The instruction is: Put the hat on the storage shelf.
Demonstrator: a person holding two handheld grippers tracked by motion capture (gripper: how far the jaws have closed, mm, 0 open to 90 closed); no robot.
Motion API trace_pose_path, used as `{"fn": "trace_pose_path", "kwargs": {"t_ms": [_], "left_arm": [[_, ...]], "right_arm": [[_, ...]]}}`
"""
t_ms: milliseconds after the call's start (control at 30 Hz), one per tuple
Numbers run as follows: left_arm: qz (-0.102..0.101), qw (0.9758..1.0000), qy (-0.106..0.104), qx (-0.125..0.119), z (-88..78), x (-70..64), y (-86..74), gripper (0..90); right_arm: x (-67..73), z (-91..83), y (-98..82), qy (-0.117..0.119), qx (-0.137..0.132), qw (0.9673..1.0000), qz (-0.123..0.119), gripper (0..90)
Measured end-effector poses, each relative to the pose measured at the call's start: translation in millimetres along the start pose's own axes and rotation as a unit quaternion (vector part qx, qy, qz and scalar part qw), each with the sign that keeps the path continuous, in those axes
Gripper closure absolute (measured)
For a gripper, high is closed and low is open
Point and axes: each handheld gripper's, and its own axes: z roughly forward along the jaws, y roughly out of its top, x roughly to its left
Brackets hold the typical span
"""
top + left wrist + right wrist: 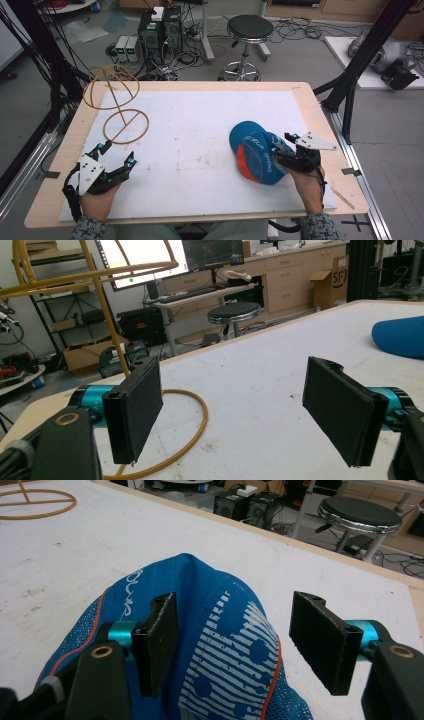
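While the left gripper (116, 154) gapes wide beside the stand (118, 104), the right gripper (283, 141) spreads wide over the cap (252, 155), its length running away from the fingers.

Even, soft indoor light falls on the white desk (200, 140), with only faint shadows under the blue cap (257, 157). Beyond the desk, a monitor (142, 257) glares overexposed. All frames are slightly soft and grainy.

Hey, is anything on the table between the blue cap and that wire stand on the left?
Nothing visible. The cap lies under the open right gripper, and the wire stand sits at the far left. Bare white mat lies between them; the open left gripper is nearer the person, off that line.
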Motion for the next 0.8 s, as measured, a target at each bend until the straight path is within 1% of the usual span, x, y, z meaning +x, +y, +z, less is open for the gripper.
{"fn": "trace_pose_path", "kwargs": {"t_ms": [167,400,433,467,500,533,667,700,767,800], "left_arm": [[-0.002,1.0,0.001,0.002,1.0,0.1,-1.2,24.0],[0.0,1.0,-0.002,0.002,1.3,-0.1,-1.1,24.0],[0.001,1.0,-0.001,0.003,1.7,-0.2,-1.4,24.0],[0.002,1.0,-0.002,0.005,1.9,-0.4,-1.6,24.0],[0.002,1.0,-0.003,0.006,2.2,-0.5,-2.1,24.0],[0.002,1.0,-0.003,0.006,2.2,-0.5,-2.1,24.0],[0.0,1.0,-0.002,0.006,1.4,-0.1,-2.3,24.0],[0.002,1.0,-0.001,0.006,1.3,0.4,-2.2,24.0],[0.001,1.0,-0.002,0.006,1.9,0.2,-2.4,24.0],[0.001,1.0,-0.002,0.005,2.5,-0.2,-2.6,24.0]], "right_arm": [[1.4,3.8,-2.1,0.002,0.006,1.0,-0.003,36.5],[4.3,9.4,-4.3,-0.006,0.015,0.9999,-0.005,36.6],[4.2,10.5,-4.5,-0.012,0.017,0.9997,-0.01,36.5],[4.2,10.5,-4.5,-0.012,0.017,0.9997,-0.01,36.5],[4.0,11.3,-4.6,-0.017,0.016,0.9997,-0.007,38.4],[3.7,11.9,-4.7,-0.019,0.015,0.9997,-0.009,39.2],[5.7,13.5,-5.3,-0.022,0.019,0.9995,-0.013,41.9],[7.5,15.1,-5.6,-0.023,0.022,0.9992,-0.023,44.0],[8.6,15.8,-5.4,-0.025,0.022,0.9991,-0.027,45.3],[9.8,15.8,-5.1,-0.027,0.023,0.9988,-0.034,50.1]]}}
